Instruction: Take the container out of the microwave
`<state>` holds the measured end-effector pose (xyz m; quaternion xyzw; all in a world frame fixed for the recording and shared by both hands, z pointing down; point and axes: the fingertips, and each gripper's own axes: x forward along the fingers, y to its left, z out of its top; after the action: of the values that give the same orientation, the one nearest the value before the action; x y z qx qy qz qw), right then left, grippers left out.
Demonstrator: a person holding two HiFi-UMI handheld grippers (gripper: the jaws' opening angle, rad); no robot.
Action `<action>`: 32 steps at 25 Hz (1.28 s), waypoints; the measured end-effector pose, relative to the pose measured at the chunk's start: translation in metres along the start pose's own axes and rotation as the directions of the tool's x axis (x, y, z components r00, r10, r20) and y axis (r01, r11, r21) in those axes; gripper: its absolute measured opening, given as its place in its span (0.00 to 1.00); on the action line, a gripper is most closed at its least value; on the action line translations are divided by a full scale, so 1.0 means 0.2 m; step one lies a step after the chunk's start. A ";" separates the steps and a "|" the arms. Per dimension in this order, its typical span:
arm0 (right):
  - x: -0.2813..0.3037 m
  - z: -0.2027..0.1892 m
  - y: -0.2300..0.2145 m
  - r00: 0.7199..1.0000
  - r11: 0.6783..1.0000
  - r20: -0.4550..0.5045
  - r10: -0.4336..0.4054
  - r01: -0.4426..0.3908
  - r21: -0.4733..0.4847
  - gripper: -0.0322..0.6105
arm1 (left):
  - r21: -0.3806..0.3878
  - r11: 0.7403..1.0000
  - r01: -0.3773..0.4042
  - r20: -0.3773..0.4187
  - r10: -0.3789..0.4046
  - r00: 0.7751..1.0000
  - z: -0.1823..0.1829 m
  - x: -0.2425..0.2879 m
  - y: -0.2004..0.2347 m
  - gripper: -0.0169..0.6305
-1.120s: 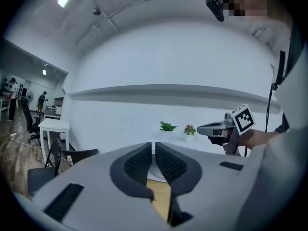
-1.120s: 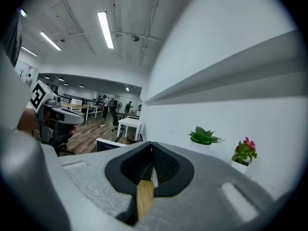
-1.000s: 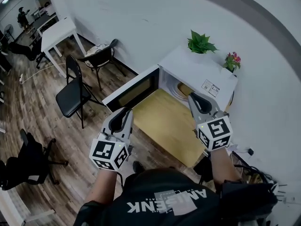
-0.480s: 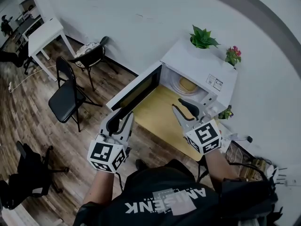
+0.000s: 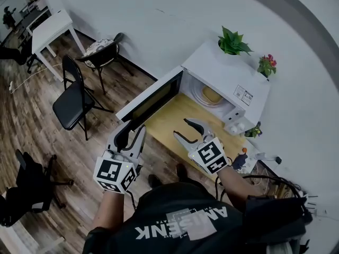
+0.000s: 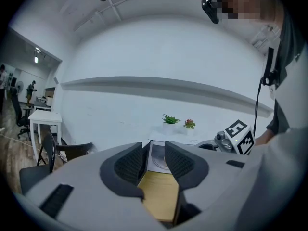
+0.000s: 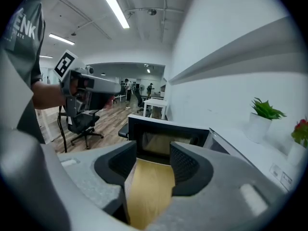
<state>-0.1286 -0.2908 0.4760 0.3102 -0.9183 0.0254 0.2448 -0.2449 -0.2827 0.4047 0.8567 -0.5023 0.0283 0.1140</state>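
White wall and plank floor (image 5: 32, 126) surround a wooden table (image 5: 175, 121) bearing a white microwave (image 5: 222, 73), its door (image 5: 151, 100) swung wide. In the head view, the container (image 5: 211, 94) is a pale yellow shape on the turntable inside the microwave, well apart from both grippers. The left gripper (image 5: 134, 127) hovers off the table's edge near the door. The right gripper (image 5: 181, 128) hangs over the tabletop. Both pairs of jaws are opening with nothing between them; only the table shows through each gap.

Only the head view shows the container clearly. The left gripper view looks into the microwave past its own jaws, but the container there is too small to make out. It also catches the right gripper's marker cube, plus the plant (image 5: 232, 42) and flowers (image 5: 266, 65) on top of the microwave. The right gripper view faces the inner side of the door, so the inside of the microwave is out of its sight. It alone shows ceiling lights (image 7: 117, 9) and a far office area with distant people. The person's torso cuts off the bottom of the head view.
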 end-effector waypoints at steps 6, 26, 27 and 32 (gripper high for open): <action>0.10 -0.19 -0.24 0.997 0.998 -0.062 -0.056 0.054 -0.029 0.36 | 0.045 0.999 -0.013 -0.060 0.016 0.998 -0.07 0.09 -0.09 0.23; 0.37 -0.81 -1.08 0.867 0.918 -0.316 -0.386 0.395 -0.038 0.36 | 0.001 0.999 -0.044 -0.148 0.044 0.988 -0.16 0.28 -0.22 0.23; 0.38 -0.83 -1.11 0.854 0.909 -0.325 -0.405 0.413 -0.046 0.36 | -0.006 0.999 -0.045 -0.150 0.043 0.988 -0.16 0.29 -0.22 0.23; 0.43 -0.92 -1.22 0.814 0.891 -0.377 -0.442 0.448 -0.079 0.36 | -0.038 0.996 -0.076 -0.154 0.070 0.986 -0.17 0.29 -0.18 0.23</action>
<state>0.0344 -0.4983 0.6515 0.5066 -0.7538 0.0339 0.4171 -0.1821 -0.3072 0.4419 0.8303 -0.5237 0.0869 0.1696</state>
